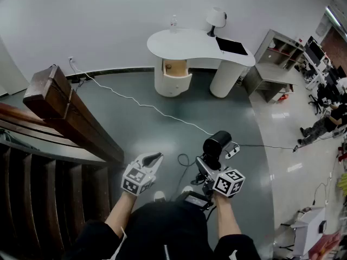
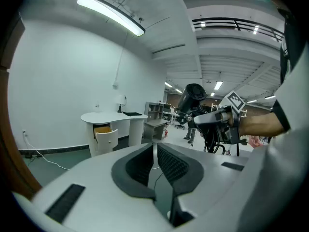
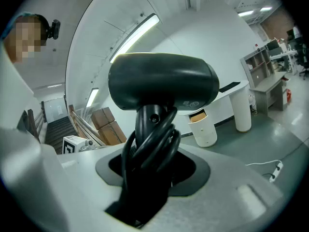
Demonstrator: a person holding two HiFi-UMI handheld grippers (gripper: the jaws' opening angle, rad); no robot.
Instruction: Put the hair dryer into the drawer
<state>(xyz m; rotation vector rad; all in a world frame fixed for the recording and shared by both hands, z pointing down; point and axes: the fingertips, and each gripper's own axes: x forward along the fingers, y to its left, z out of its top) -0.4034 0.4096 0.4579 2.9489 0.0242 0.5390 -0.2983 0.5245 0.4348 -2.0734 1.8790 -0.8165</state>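
A black hair dryer (image 1: 217,143) stands upright in my right gripper (image 1: 209,164), which is shut on its handle, the cord coiled round it. In the right gripper view the hair dryer (image 3: 161,81) fills the middle, above the right gripper (image 3: 154,163). My left gripper (image 1: 153,157) is beside it, shut and holding nothing; its own view shows the left gripper (image 2: 155,146) with pads nearly touching. Far ahead stands a white desk (image 1: 190,41) with its drawer (image 1: 176,68) pulled open. The drawer (image 2: 105,132) and the hair dryer (image 2: 194,93) also show in the left gripper view.
A wooden stair rail (image 1: 49,91) and dark steps (image 1: 43,188) lie on the left. A white cable (image 1: 152,107) crosses the grey floor to a power strip (image 1: 233,151). A lamp (image 1: 216,18) stands on the desk. A grey shelf (image 1: 274,64) stands to its right.
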